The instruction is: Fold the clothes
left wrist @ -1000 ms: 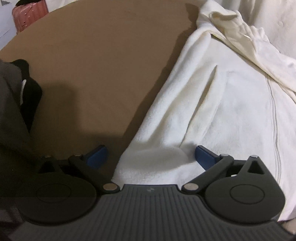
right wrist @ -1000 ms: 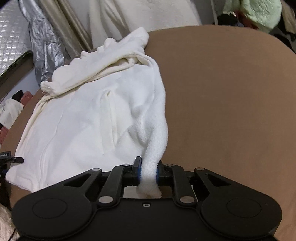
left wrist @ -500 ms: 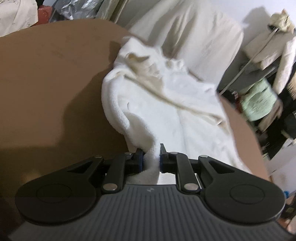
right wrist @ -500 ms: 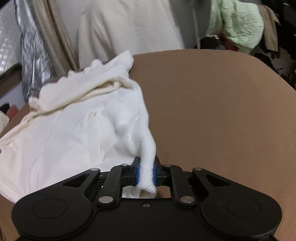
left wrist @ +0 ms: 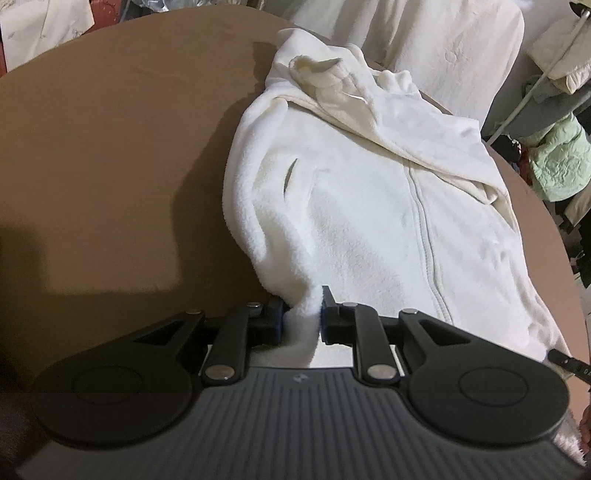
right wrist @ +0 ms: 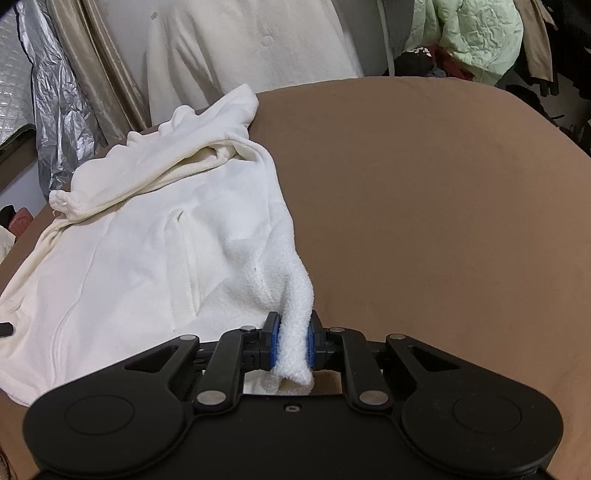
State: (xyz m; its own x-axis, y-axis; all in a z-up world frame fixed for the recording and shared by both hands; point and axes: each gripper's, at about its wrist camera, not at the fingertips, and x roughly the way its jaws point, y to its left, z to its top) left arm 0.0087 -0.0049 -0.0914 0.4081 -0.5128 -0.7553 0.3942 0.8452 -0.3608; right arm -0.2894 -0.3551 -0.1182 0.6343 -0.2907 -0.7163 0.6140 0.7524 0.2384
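Note:
A white fleece zip jacket (left wrist: 369, 206) lies spread on a round brown table (left wrist: 110, 147), collar at the far end. My left gripper (left wrist: 301, 314) is shut on the jacket's near left hem corner, lifted a little. In the right wrist view the same jacket (right wrist: 147, 251) lies at the left of the table (right wrist: 443, 221). My right gripper (right wrist: 293, 338) is shut on the near right hem corner, and the fabric bunches up between its blue pads (right wrist: 272, 339).
A cream coat (right wrist: 240, 48) hangs behind the table. Silver foil sheeting (right wrist: 48, 92) and a light green quilted garment (right wrist: 476, 33) sit beyond the far edge. A rack with clothes (left wrist: 554, 110) stands at the right. The tip of the other gripper (left wrist: 569, 363) shows near the right hem.
My left gripper was open around the hem a second ago and has shut on it. Both grippers have lifted and pulled the hem corners, so the jacket's lower edge rises off the table.

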